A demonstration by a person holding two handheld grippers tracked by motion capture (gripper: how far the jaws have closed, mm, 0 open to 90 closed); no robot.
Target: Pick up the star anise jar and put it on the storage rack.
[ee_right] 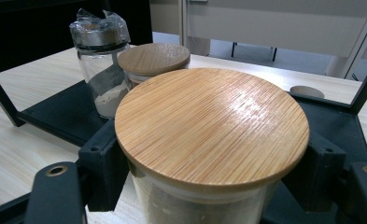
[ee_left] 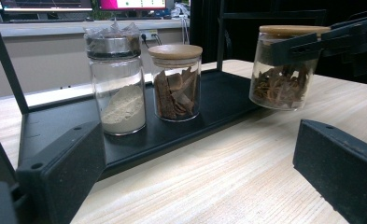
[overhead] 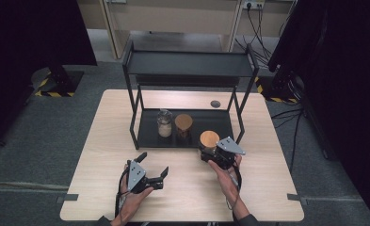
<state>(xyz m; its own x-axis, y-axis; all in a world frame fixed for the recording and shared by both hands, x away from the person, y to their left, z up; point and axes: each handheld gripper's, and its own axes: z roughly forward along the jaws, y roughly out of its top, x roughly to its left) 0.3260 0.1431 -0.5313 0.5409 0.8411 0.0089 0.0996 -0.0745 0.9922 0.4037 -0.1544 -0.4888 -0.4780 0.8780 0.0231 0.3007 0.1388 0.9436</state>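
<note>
Three jars are in play here, and your right gripper (overhead: pixel 210 149) has its jaws clamped around one of them: the star anise jar (ee_left: pixel 280 70), glass with a round bamboo lid (ee_right: pixel 212 125). In the left gripper view that jar hangs tilted, its base clear of the counter (overhead: pixel 187 197), just off the front right corner of the black rack's lower tray (overhead: pixel 147 134). The right gripper view looks down on the lid, with a black jaw pressed against the glass on each side just below it. Your left gripper (overhead: pixel 152 167) sits near the front of the counter, well apart from the held jar, jaws spread wide with nothing between them; it faces the tray. On that tray stand the other two, upright and just beside each other: a powder jar (ee_left: pixel 118 84) with a metal cap and crinkled plastic over its top, and a cinnamon jar (ee_left: pixel 176 83) with a bamboo lid like the one you hold. The rack's upper shelf (overhead: pixel 189 63) carries nothing that can be seen from above. A small round grey disc (overhead: pixel 215 103) lies in the counter behind the rack
</note>
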